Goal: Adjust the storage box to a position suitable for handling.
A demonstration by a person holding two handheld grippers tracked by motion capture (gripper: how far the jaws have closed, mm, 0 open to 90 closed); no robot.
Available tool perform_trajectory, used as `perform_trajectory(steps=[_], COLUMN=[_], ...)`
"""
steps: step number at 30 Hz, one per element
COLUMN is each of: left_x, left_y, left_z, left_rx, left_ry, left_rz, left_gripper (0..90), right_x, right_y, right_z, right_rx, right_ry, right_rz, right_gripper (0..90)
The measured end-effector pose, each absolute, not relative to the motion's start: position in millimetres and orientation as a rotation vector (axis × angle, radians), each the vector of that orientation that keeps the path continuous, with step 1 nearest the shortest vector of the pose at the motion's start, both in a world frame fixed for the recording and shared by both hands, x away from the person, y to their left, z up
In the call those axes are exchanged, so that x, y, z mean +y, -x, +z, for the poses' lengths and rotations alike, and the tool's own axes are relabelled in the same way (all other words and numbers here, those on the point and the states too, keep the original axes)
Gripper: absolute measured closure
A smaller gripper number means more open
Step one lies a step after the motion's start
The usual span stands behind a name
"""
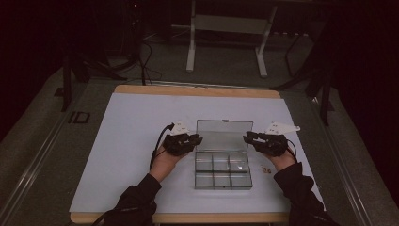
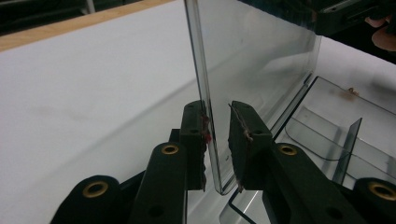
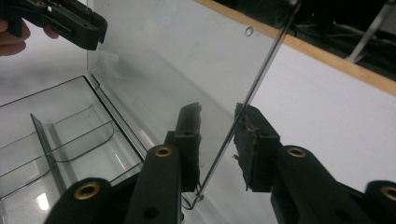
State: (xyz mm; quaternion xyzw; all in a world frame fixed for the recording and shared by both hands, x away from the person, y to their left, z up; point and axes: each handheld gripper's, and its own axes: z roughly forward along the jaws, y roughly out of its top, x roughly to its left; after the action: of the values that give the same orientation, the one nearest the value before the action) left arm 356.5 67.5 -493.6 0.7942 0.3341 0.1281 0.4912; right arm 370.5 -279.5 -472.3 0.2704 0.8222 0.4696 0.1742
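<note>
**Both grippers at the raised lid, one on each side edge**

Your left gripper (image 2: 217,140) has its jaws narrow around the left edge of the clear plastic hinged lid (image 2: 252,51); one pad sits against the pane, the other stands just off it, so that's no firm pinch. Your right gripper (image 3: 217,144) has the lid's right edge between its jaws with a gap on both sides, pads not pressing.

The lid (image 1: 224,135) stands upright off the far side of the clear plastic compartment box (image 1: 223,170), which lies open on the white table mat (image 1: 127,141), a little right of centre and near you. Its dividers split it into small cells. Two small brownish bits (image 1: 267,170) lie on the mat just right of the box, near your right sleeve.
</note>
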Motion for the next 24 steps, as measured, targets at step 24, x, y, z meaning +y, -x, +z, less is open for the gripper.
perform_trajectory(steps=[24], left_x=[62], left_y=[-368], left_z=[-508], left_rx=[0.900], left_ry=[-1.924], left_rz=[0.241], left_gripper=[64.2], right_x=[-271], right_y=[-381], right_z=[-496], right_rx=[2.400], right_ry=[-0.892], right_rz=[1.271], right_gripper=[56.3])
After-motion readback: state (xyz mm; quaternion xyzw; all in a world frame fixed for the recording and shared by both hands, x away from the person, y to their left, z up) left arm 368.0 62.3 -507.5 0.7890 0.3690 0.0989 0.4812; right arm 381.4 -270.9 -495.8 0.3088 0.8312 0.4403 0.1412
